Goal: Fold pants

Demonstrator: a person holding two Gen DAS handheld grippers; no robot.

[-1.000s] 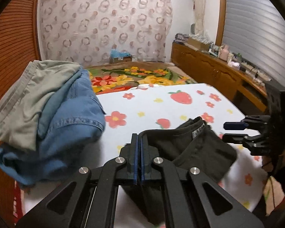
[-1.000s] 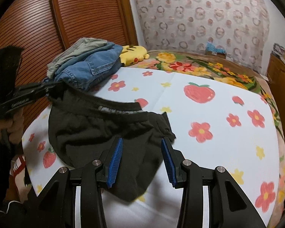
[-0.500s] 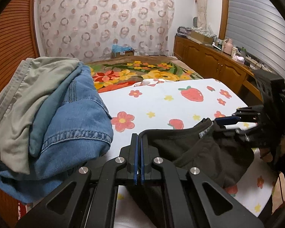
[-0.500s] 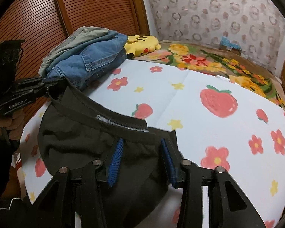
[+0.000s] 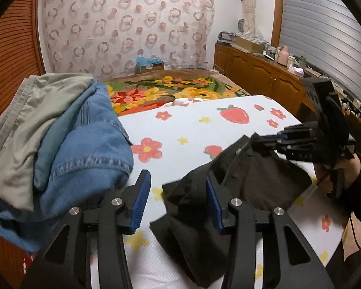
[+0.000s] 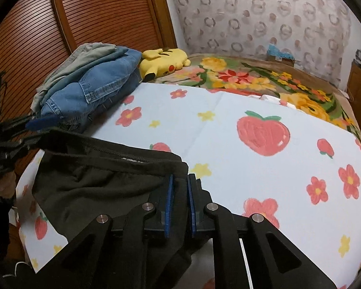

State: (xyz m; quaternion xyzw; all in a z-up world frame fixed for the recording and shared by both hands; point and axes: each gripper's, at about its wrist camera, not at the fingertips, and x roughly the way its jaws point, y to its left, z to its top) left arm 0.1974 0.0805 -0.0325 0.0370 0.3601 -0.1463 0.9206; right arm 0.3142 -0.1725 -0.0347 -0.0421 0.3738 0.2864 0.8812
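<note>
Ahead of the left gripper (image 5: 178,197), whose blue-padded jaws had just been opening and stood apart, the crumpled black cotton pants (image 5: 231,187) lay against its right finger, unpinched. Left of it rose a soft heap of blue denim and grey-green clothes (image 5: 60,144); beyond stretched bare, smooth strawberry-and-flower printed sheet (image 5: 192,130).

Between the right gripper (image 6: 180,200) jaws, which had just been closing, the pants' ribbed waistband corner was pinched. Rightward the sheet ran clear to its edge.
</note>
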